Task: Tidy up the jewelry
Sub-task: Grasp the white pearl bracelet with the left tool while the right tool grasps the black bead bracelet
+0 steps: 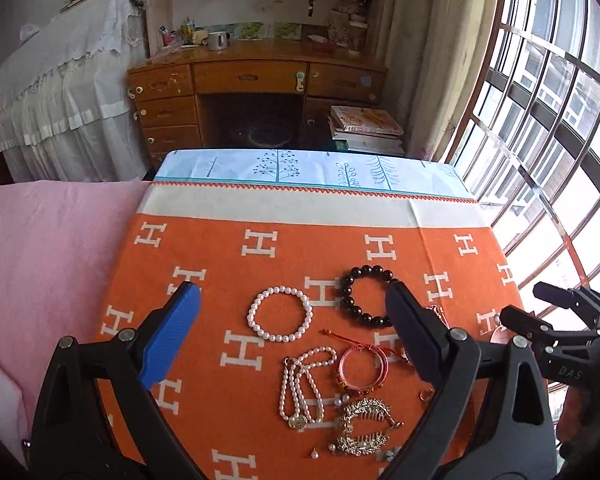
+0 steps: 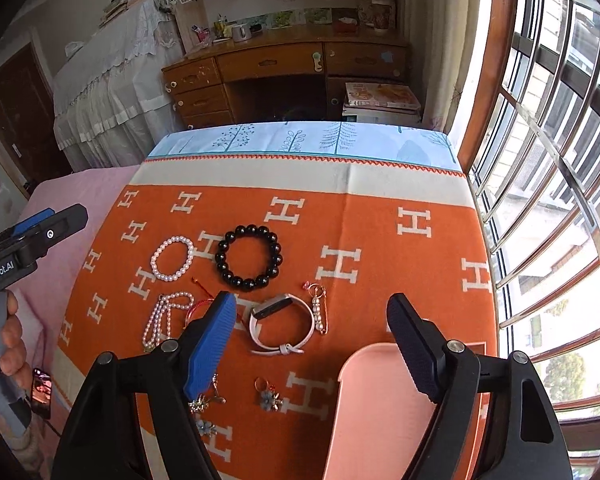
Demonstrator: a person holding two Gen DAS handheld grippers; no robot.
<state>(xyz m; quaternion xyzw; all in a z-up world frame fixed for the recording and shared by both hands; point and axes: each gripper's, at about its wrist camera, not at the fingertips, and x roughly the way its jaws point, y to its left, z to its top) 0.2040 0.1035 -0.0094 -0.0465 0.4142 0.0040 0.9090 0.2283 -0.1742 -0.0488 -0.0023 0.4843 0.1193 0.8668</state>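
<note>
We hold the left hand-held gripper (image 1: 293,304) and the right hand-held gripper (image 2: 312,314) spread wide, both empty, above the counter (image 2: 380,216). The pearl bracelet (image 1: 279,313), black bead bracelet (image 2: 249,257) and pink watch (image 2: 281,327) lie mid-counter; the pink tray (image 2: 374,408) sits at its near right corner.

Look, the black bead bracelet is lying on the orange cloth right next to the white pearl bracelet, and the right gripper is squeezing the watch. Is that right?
Not quite. The right gripper is open and holds nothing; the watch lies on the orange cloth, as the right wrist view shows. The black bead bracelet does lie beside the white pearl bracelet.
</note>
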